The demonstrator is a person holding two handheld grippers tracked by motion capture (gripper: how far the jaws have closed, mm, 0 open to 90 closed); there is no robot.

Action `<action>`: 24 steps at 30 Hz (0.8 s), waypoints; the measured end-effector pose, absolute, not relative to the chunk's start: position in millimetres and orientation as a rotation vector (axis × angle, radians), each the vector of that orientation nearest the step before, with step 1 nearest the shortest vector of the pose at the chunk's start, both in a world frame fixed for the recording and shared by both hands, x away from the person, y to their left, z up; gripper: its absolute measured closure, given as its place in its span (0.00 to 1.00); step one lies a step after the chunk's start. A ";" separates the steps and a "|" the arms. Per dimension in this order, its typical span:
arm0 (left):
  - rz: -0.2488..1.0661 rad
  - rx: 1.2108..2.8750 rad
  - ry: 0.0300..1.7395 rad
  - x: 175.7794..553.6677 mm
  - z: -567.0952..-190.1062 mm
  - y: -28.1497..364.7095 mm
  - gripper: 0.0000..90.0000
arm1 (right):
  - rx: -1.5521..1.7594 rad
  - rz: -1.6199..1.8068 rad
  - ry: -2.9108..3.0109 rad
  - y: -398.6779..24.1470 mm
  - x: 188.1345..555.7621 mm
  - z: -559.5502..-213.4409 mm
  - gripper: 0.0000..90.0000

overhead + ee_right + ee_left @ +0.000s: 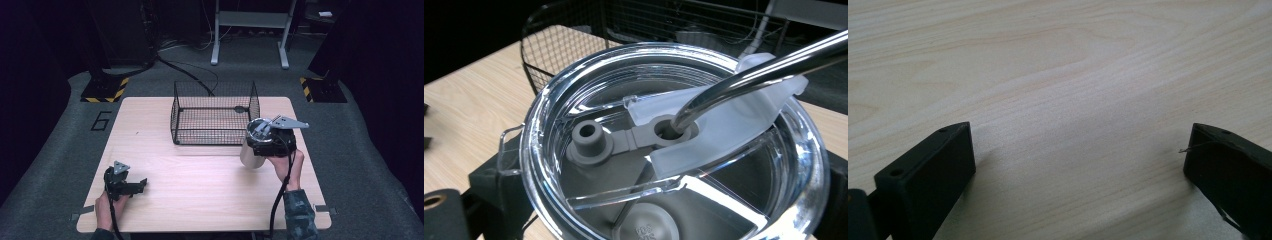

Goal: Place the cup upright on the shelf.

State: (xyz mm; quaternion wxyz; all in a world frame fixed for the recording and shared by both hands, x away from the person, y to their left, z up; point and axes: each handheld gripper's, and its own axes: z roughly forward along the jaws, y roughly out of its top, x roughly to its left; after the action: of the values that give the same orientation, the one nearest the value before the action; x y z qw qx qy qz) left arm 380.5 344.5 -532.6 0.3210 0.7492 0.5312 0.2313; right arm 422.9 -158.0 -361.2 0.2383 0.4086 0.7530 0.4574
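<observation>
Your right tool point(263, 141) is clamped around the steel tumbler point(251, 152), just in front of the wire basket point(215, 114); keep it upright and lift clear of the rim before moving in. Left tool point(131, 186) rests wide open, holding nothing, on the table point(200, 200). One basket, one tumbler, one lid point(674, 145), one straw point(754, 70).

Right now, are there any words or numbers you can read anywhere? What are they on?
"6": a big dark number on the grey floor, left of the wooden table.
Tiny raised letters on the grey round plug in the tumbler's clear lid, seen in the right gripper view: too small to read.
Yellow-and-black stripes mark the stand bases on the floor: a warning pattern, no words.
</observation>
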 end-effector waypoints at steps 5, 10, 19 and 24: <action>0.608 1.957 1.407 380.0 -532.7 344.5 0.00 | 1.108 1.280 2.062 -145.5 427.9 -351.9 0.04; 0.608 1.967 1.401 380.0 -532.5 345.1 0.00 | 1.069 1.275 2.100 -129.6 436.1 -341.6 0.04; 0.608 1.952 1.407 380.0 -532.9 344.5 0.00 | 1.013 1.279 2.123 -103.8 443.4 -318.5 0.04; 0.610 1.960 1.406 379.9 -532.6 344.8 0.00 | 0.981 1.273 2.129 -94.4 449.6 -305.7 0.04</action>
State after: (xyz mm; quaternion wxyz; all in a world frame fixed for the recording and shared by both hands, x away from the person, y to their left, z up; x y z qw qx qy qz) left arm 379.9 344.8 -532.6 0.3211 0.7460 0.5353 0.2321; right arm 449.6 -94.4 -305.7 0.2350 0.3573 0.7757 0.4640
